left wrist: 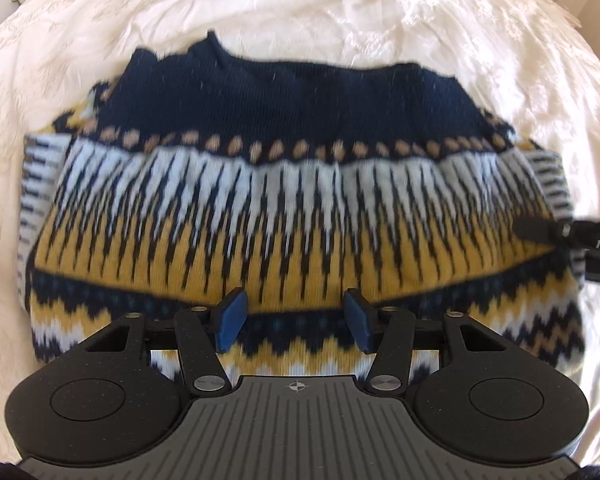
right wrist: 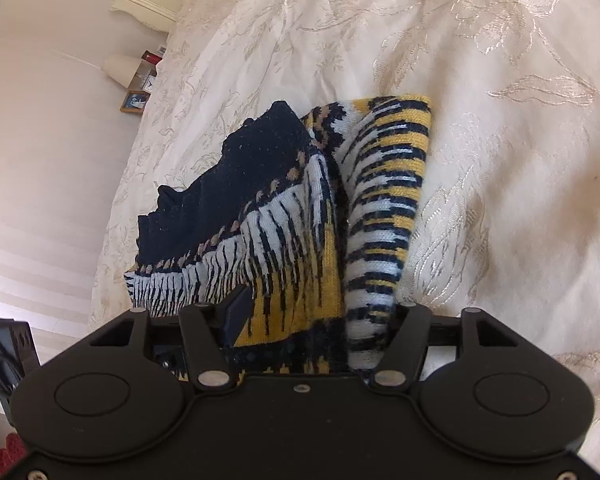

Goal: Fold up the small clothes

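— Nearest, how are the jaws seen?
— The left gripper [left wrist: 296,322] is held wide apart above the sweater [left wrist: 284,208], nothing between its pads. The right gripper [right wrist: 312,320] is spread too, with the sweater's edge lying between.
— And beyond?
— The sweater is spread flat on the bedspread [left wrist: 340,12].

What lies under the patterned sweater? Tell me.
The sweater lies on a cream embroidered bedspread, which shows all around it. Whatever sits directly beneath the knit is covered. The left tongs hover open above its hem.
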